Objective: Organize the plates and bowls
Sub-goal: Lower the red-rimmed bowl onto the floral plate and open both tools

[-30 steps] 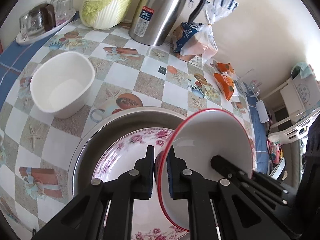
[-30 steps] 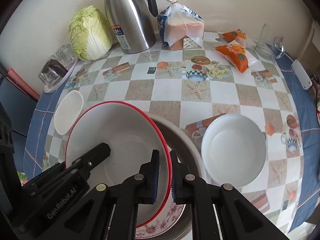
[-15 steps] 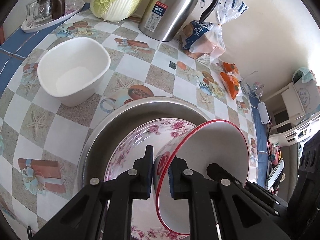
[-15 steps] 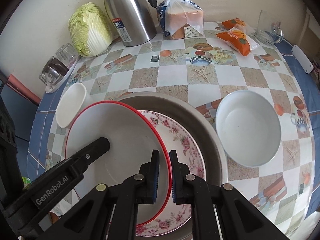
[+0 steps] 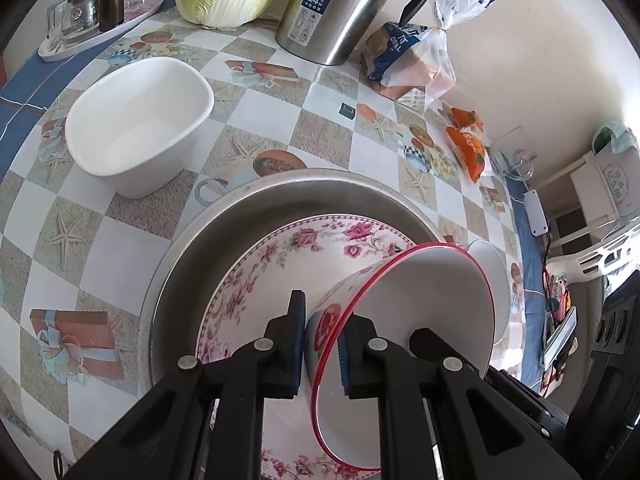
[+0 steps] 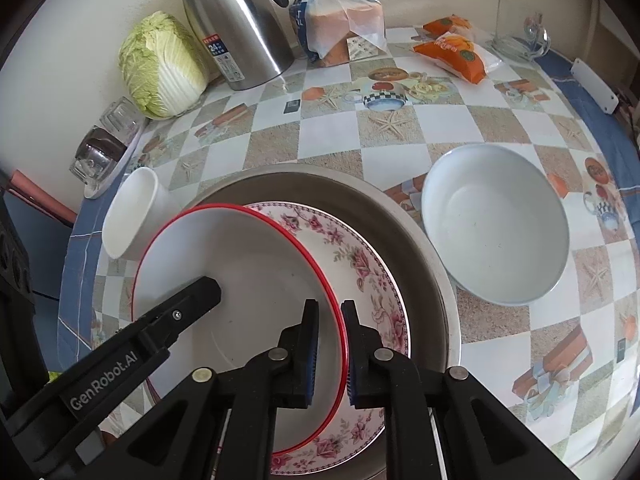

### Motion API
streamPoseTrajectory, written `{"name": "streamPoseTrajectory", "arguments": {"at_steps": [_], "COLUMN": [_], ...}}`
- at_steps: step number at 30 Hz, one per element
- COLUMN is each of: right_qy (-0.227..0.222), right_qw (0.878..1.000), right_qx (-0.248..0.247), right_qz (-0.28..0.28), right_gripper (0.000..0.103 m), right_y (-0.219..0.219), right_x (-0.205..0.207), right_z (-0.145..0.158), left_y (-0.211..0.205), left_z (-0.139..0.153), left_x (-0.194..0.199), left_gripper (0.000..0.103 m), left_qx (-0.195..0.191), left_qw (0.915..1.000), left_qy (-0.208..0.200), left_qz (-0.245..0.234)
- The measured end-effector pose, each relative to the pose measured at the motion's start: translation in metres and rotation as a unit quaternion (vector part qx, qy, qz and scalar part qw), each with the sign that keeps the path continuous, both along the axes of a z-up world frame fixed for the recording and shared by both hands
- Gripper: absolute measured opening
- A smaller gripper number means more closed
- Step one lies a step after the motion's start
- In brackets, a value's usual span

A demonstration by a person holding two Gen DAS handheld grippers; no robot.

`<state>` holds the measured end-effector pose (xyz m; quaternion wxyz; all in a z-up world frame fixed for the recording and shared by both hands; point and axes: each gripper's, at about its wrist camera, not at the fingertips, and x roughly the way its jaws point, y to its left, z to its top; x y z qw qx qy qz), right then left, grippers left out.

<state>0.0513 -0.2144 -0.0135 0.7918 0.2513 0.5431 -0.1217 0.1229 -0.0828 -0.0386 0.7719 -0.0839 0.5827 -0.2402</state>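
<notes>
Left claw (image 5: pixel 322 346): pinching the near wall of the red-rim bowl (image 5: pixel 424 304), one pad outside on the red motif, one inside; a sliver of gap shows at the outer pad, so the grip looks light.
Right claw (image 6: pixel 330 354): pinching the opposite rim of the same bowl (image 6: pixel 240 280), one pad in the hollow, one outside against the wall; jaws just starting to part, rim between them.
Why two claws: wide, shallow-walled bowl, gripped at opposite rims, probably to keep it from swinging on the way down.
Bowl pose: tipped, raised on the left claw's side, low edge toward the floral plate (image 6: pixel 360 264); whether that edge touches the plate cannot be told.
Why there: plate lies in the steel basin (image 5: pixel 280 196) directly under both claws; nesting by size seems the aim, bowl on plate on basin.
Stage, as a guess: lowering nearly done, release beginning.
Square bowl (image 5: pixel 140 120): ahead and left of the left claw, clear of the basin, not yet stacked.
Round white bowl (image 6: pixel 496 224): ahead and right of the right claw, just beside the basin rim, not yet stacked.
Hidden: underside of the red-rim bowl; plate centre beneath it; near arc of the basin behind the claw bodies.
Cut off: the hands themselves, in neither view.
Hard to read: small print on the kettle (image 6: pixel 236 24) label.
</notes>
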Motion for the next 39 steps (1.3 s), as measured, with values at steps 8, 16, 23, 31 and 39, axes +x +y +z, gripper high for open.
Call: {"name": "streamPoseTrajectory", "arguments": {"at_steps": [8,16,23,31,39], "right_qy": [0.004,0.006,0.005,0.002,-0.002], "right_qw": [1.000,1.000,1.000,1.000,1.000], "right_qx": [0.011,0.005,0.007,0.010,0.010], "right_qz": [0.004,0.012,0.013,0.012,0.013], "right_gripper": [0.014,0.014,0.014,0.014,0.014], "right_y": [-0.0007,0.0037,0.0037,0.0034,0.0031], "right_x": [-0.0017,-0.0002,0.0005,0.0015,0.0034], "right_z": [-0.0083,-0.0084,-0.0085,-0.0093,-0.0092], "left_y": [-0.0012,0.0015,0.0023,0.0017,0.0010], "left_z": [-0.0048,-0.0047,-0.0046,-0.0049,-0.0042], "left_x": [-0.0003,0.0003,0.0009,0.0016,0.0029], "left_gripper": [0.013,0.014,0.015,0.017,0.018], "left_qx": [0.012,0.016,0.014,0.012,0.010], "left_qw": [0.9999,0.9998,0.9998,0.9999,0.9998], "left_qy": [0.006,0.007,0.008,0.010,0.012], "left_qz": [0.001,0.005,0.006,0.005,0.010]}}
